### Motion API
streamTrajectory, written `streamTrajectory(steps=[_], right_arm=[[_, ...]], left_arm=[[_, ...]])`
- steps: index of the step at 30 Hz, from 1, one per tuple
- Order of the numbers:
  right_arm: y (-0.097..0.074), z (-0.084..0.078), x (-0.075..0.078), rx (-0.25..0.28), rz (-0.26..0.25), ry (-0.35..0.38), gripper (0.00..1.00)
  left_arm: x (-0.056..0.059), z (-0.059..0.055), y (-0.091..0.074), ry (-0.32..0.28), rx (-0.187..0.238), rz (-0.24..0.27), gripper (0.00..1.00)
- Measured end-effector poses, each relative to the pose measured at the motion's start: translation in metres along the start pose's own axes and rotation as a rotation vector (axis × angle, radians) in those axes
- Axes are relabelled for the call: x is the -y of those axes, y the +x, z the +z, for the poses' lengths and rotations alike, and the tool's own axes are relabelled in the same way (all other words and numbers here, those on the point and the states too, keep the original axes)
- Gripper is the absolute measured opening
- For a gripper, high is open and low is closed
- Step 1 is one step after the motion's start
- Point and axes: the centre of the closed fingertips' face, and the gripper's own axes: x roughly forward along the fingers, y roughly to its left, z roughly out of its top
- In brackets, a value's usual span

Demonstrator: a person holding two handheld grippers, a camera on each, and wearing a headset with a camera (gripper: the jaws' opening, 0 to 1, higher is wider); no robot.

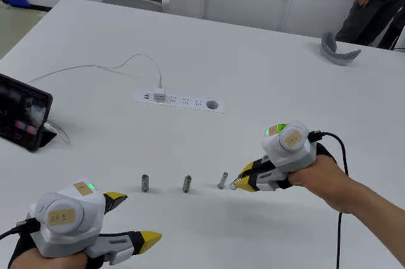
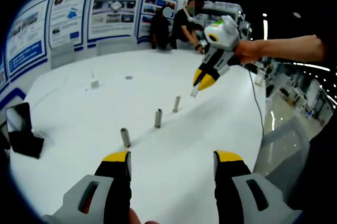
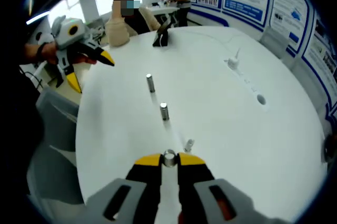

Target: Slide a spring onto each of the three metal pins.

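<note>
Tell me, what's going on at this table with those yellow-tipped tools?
A person is working at a white table with a handheld gripper in each hand. The right gripper has its jaws shut on a small spring, held just beside the right-hand pin, which looks bare. The middle pin and the left-hand pin look ribbed, as if springs are already on them. The left gripper is open and holds nothing.

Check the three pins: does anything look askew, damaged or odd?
The pin nearest the right gripper, which holds a spring, looks bare and leans slightly in the head view, while the other two pins stand upright; the lean may be camera angle. Nothing looks damaged.
</note>
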Motion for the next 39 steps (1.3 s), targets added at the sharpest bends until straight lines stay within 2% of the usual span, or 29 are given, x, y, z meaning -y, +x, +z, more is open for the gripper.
streamTrajectory(steps=[21,32,39], right_arm=[[0.016,0.006,0.028,-0.024,-0.022,-0.015,0.12],[0.026,0.01,0.034,-0.035,-0.013,-0.027,0.12],[0.031,0.006,0.033,-0.057,0.002,-0.033,0.13]], left_arm=[[-0.015,-0.013,-0.017,-0.05,0.0,0.05,0.65],[-0.018,-0.014,-0.022,-0.066,0.004,0.063,0.65],[-0.019,-0.013,-0.023,-0.072,0.01,0.066,0.66]])
